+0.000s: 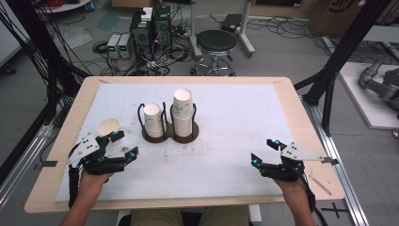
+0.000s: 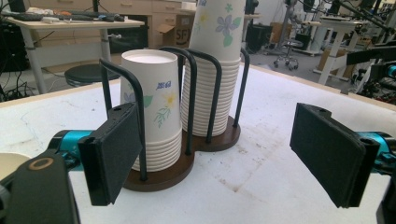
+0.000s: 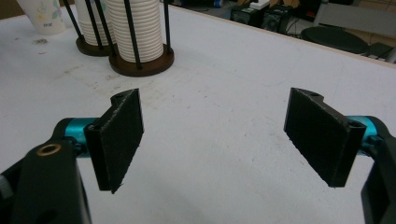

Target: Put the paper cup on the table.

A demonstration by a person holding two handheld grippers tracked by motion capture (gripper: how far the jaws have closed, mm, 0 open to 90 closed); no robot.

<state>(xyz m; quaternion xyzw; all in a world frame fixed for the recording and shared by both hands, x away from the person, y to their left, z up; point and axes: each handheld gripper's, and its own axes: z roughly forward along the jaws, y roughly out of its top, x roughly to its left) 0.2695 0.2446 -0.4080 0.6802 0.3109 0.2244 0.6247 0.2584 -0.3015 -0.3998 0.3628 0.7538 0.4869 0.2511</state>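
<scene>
A brown two-well cup holder with black wire rails stands at the middle left of the white mat. Its left well holds a short stack of flowered paper cups, its right well a taller stack. A single cup stands upright left of the holder. My left gripper is open just right of that cup and in front of the holder, and grips nothing. In the left gripper view the short stack and the tall stack lie ahead of the spread jaws. My right gripper is open over bare mat at the front right.
The wooden table edge frames the mat. Behind the table are a black stool, computer boxes and cables on the floor. Black frame posts rise at the right side.
</scene>
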